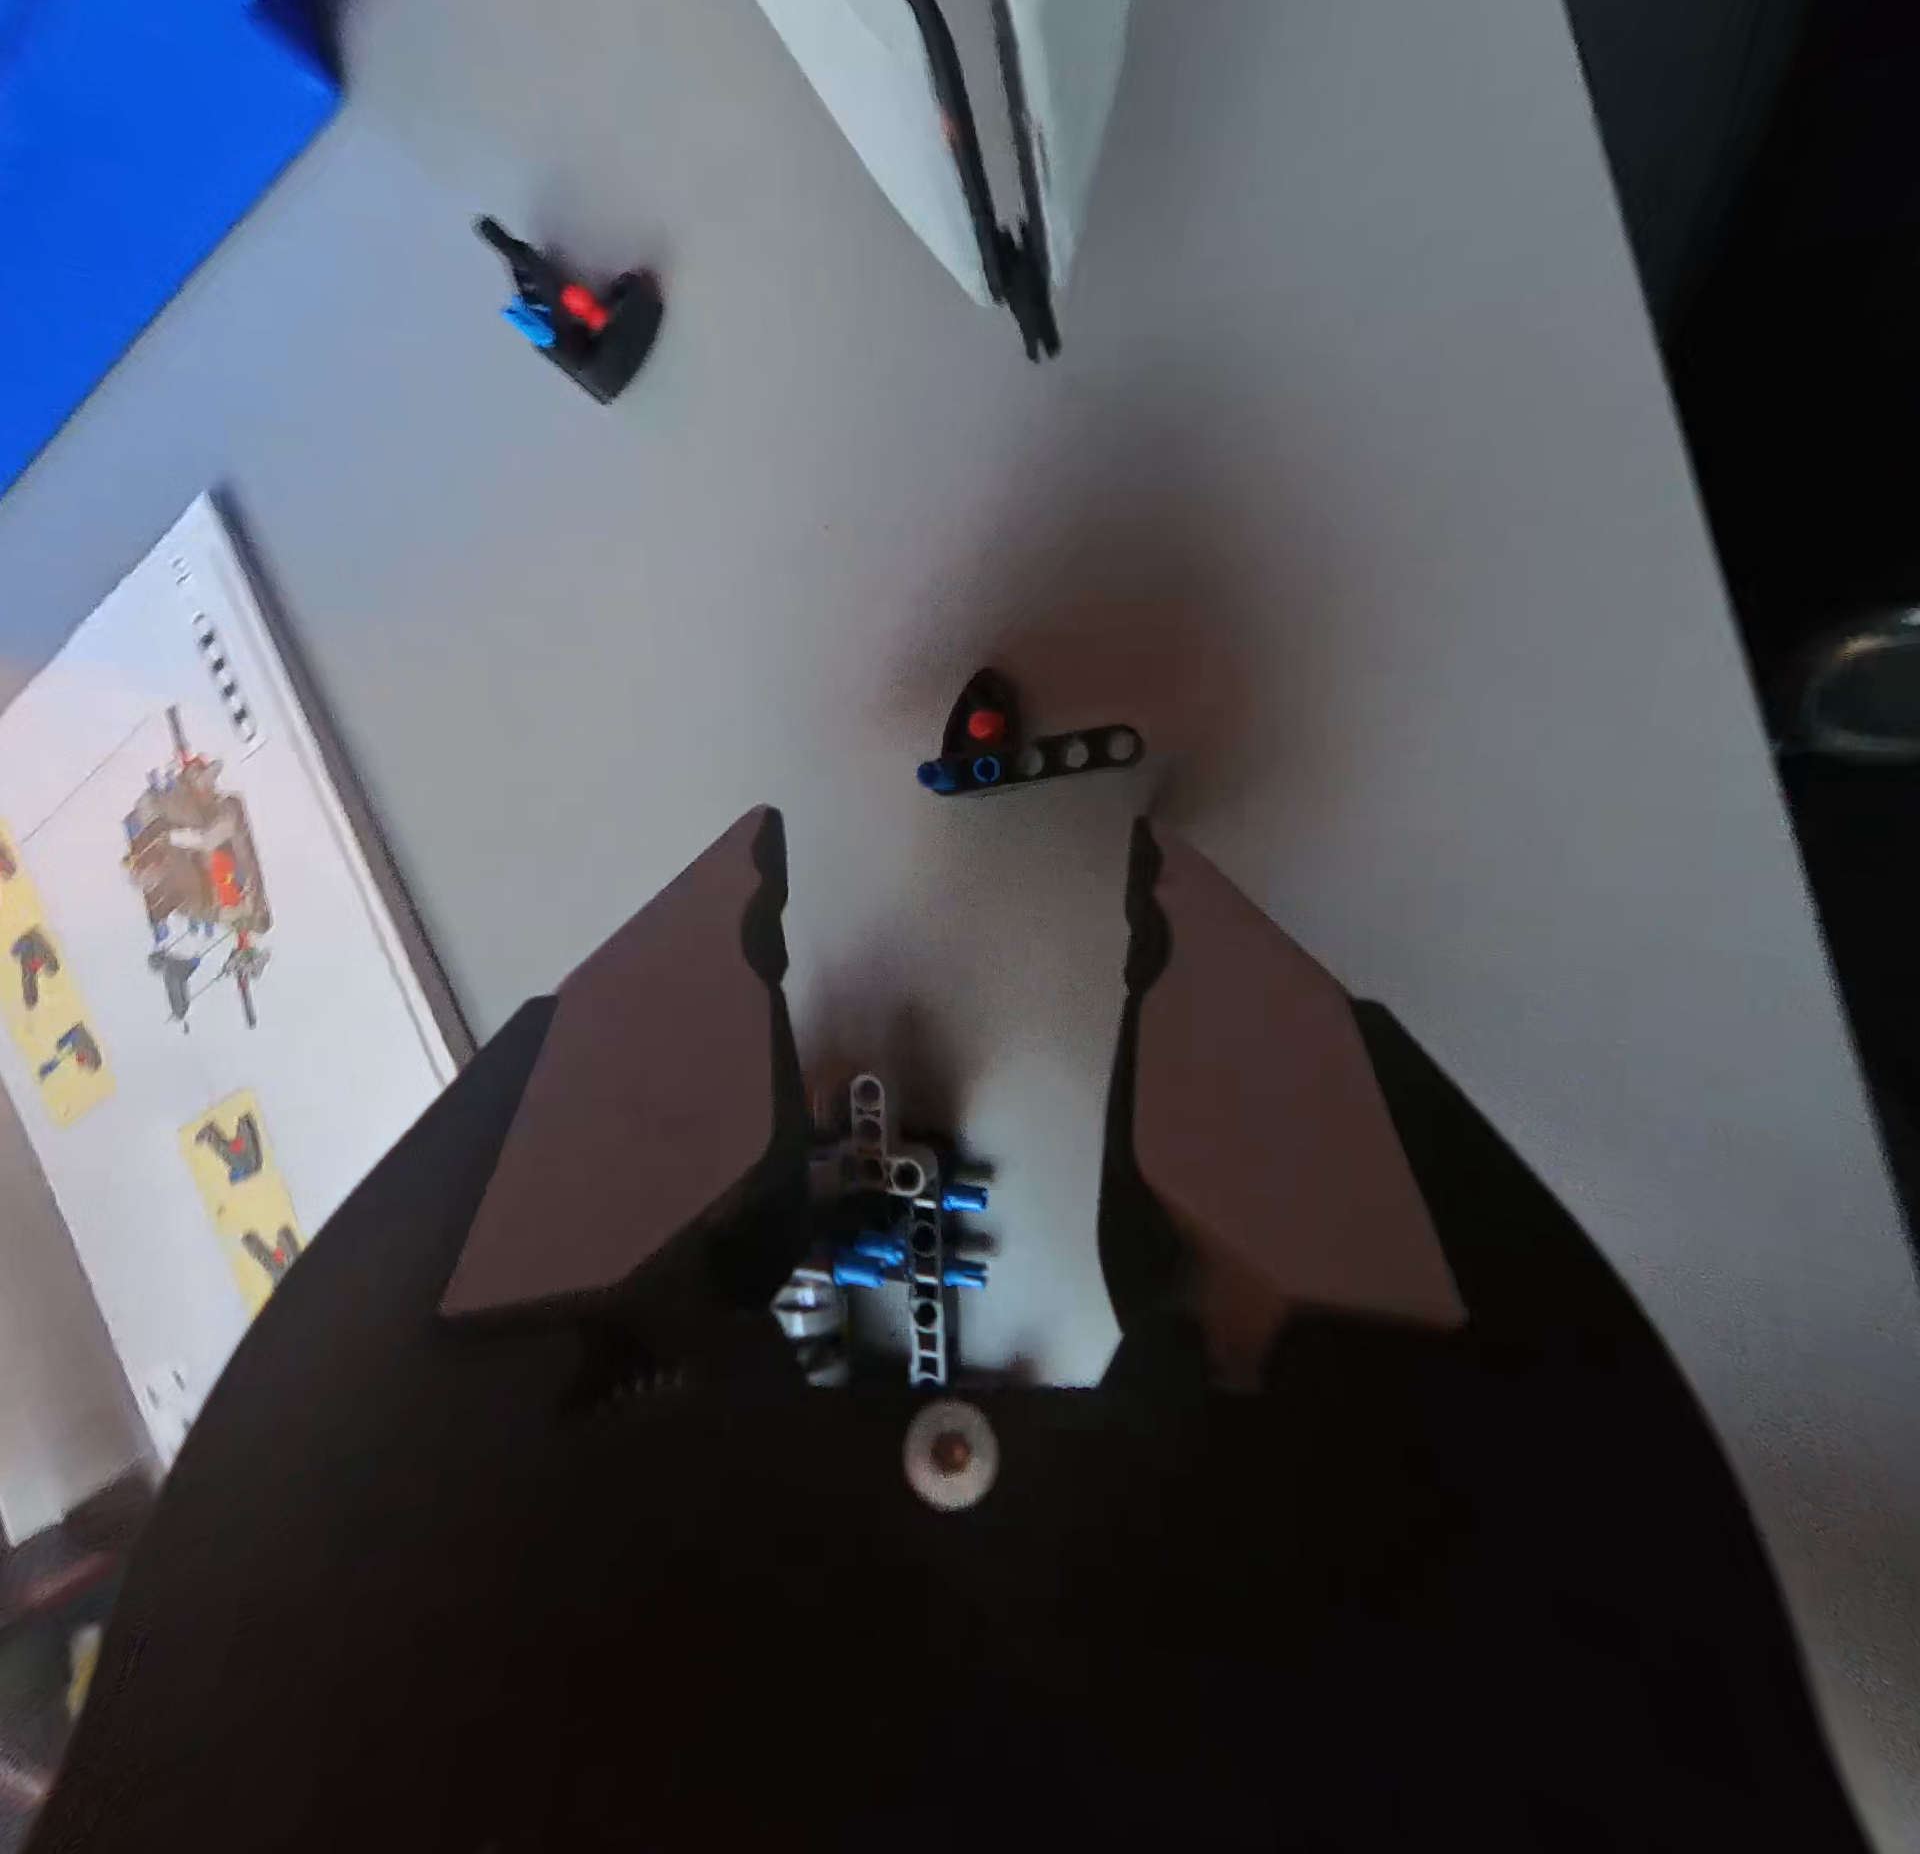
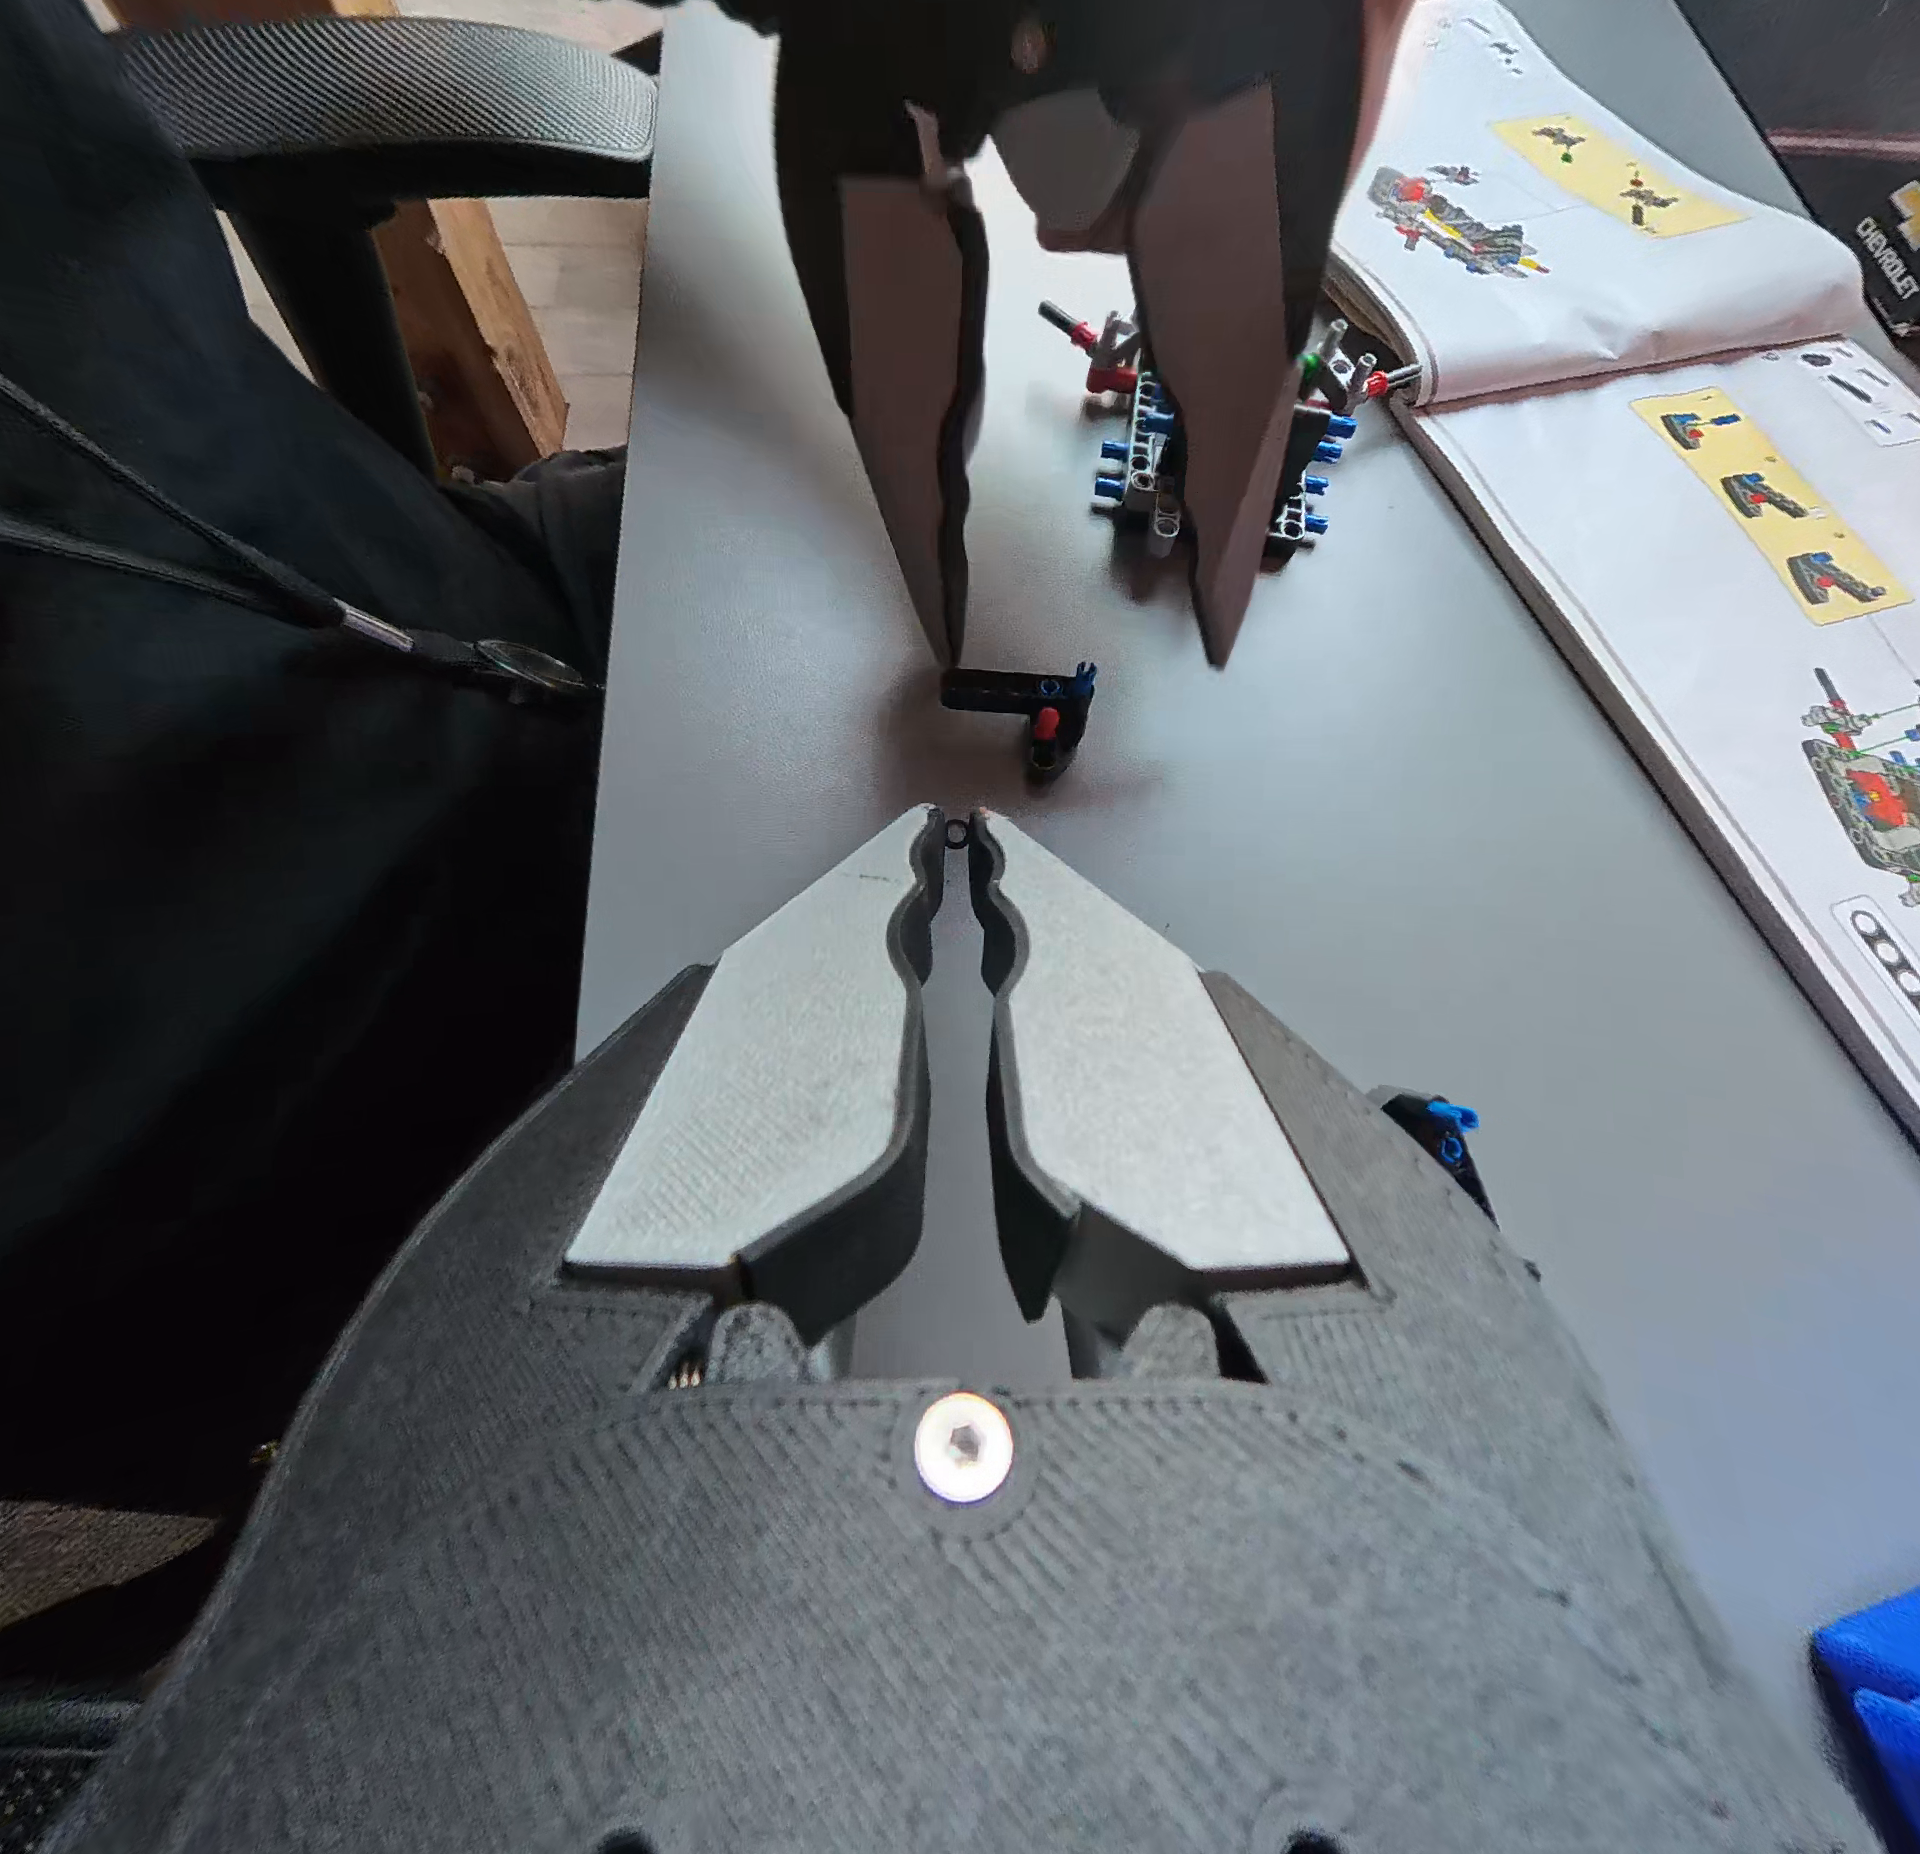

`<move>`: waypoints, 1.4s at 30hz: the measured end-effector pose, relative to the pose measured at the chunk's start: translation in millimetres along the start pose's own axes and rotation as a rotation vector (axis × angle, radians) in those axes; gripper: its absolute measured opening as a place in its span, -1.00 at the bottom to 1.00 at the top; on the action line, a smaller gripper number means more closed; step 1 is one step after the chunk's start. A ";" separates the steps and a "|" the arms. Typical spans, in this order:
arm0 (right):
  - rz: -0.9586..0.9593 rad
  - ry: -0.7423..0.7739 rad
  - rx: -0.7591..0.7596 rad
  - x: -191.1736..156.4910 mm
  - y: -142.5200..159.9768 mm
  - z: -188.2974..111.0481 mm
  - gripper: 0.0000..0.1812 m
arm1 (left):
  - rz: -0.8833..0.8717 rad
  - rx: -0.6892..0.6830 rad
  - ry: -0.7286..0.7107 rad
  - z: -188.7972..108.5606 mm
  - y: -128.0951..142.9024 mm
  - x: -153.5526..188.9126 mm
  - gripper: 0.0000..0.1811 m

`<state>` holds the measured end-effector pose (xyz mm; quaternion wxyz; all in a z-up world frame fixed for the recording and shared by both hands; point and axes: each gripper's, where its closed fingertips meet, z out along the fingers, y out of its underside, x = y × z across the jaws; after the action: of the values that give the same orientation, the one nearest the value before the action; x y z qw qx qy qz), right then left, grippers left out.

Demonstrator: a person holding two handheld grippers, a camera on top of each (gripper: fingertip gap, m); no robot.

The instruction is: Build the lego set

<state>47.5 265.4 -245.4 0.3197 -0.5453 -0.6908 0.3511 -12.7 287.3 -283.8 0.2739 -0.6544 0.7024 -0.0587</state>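
Left gripper spread wide above small black assembly on desk; right gripper pinching tiny black ring.

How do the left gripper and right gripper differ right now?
The left gripper is open, its fingers spread wide; the right gripper is shut on a small black ring. The left gripper points down at the black lego subassembly on the table; the right gripper sits just short of that piece. Both have the same pointed, wavy-edged fingers.
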 end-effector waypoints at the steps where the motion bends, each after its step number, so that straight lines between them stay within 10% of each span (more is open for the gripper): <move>1: 0.001 0.002 0.003 -0.9 -0.3 -1.6 -0.99 | 0.016 0.018 0.028 3.4 -4.1 -0.5 -0.38; 12: 0.033 0.019 0.024 5.5 6.9 -9.9 -0.99 | -0.309 0.001 -0.015 22.6 -27.6 -2.0 -0.64; 33: 0.137 -0.042 -0.006 18.7 11.5 19.6 -0.99 | -0.136 0.080 0.040 16.6 -25.8 3.2 -0.83; 42: 0.108 -0.031 -0.031 23.1 8.3 22.3 -0.99 | -0.324 0.099 0.101 23.7 -30.1 6.9 -0.95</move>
<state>28.8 286.2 -263.2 0.2813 -0.5812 -0.6706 0.3654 24.9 283.2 -292.6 0.2574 -0.7408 0.5969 -0.1694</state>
